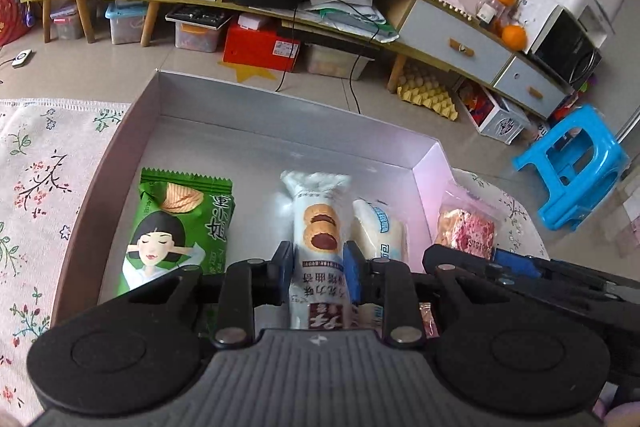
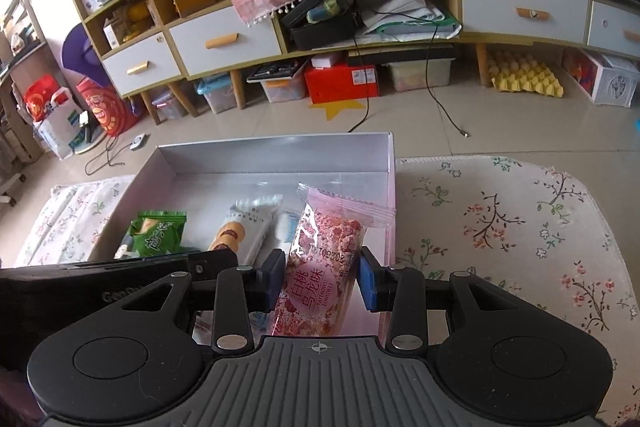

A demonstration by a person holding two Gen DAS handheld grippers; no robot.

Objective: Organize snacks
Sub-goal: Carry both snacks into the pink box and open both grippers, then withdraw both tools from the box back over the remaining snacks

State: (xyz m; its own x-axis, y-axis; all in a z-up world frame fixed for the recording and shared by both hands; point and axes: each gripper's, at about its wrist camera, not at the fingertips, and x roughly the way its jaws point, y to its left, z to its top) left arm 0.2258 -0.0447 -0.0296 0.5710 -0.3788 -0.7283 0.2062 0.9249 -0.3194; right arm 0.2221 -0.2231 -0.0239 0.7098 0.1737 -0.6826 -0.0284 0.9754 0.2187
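A shallow white box (image 1: 256, 99) sits on a floral tablecloth. Inside lie a green chip packet (image 1: 180, 227) and a white-and-blue packet (image 1: 380, 227). My left gripper (image 1: 318, 269) is shut on a white cookie packet (image 1: 318, 223) and holds it over the box floor between those two. My right gripper (image 2: 320, 277) is shut on a pink snack packet (image 2: 324, 259), held above the box's right wall (image 2: 390, 179). That pink packet (image 1: 464, 229) and the right gripper also show in the left wrist view. The green packet (image 2: 158, 231) and the cookie packet (image 2: 244, 229) show in the right wrist view.
The floral tablecloth (image 2: 500, 227) covers the table on both sides of the box. Beyond the table edge is a tiled floor with a long cabinet (image 2: 520, 15), storage bins, a red box (image 2: 340, 81), cables and a blue stool (image 1: 576, 163).
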